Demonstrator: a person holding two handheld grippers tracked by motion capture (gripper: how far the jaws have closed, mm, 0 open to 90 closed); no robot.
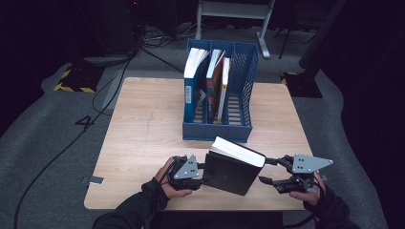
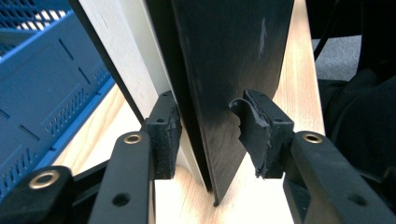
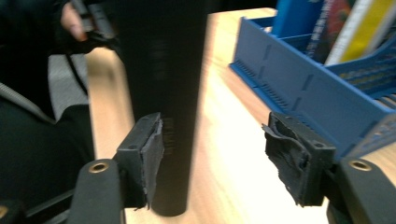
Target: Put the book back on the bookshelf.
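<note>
The black book (image 1: 234,169) is stood upright on the desk (image 1: 143,133) before the blue file rack (image 1: 241,129), not yet filed. The left claw (image 1: 206,172) straddles its cover with slackened jaws; the right claw (image 1: 267,170) is released.

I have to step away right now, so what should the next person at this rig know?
Left tongs: open, straddling the black book's edge, one pad clear of the cover.
Right tongs: open, one pad by the spine, the other well clear.
The black book stands tilted on the table, in front of the blue file rack.
Done: two books already stand in the rack's left slots; the right slot is free.
Left: grip the black book again, lift it and probably slot it into the rack.
</note>
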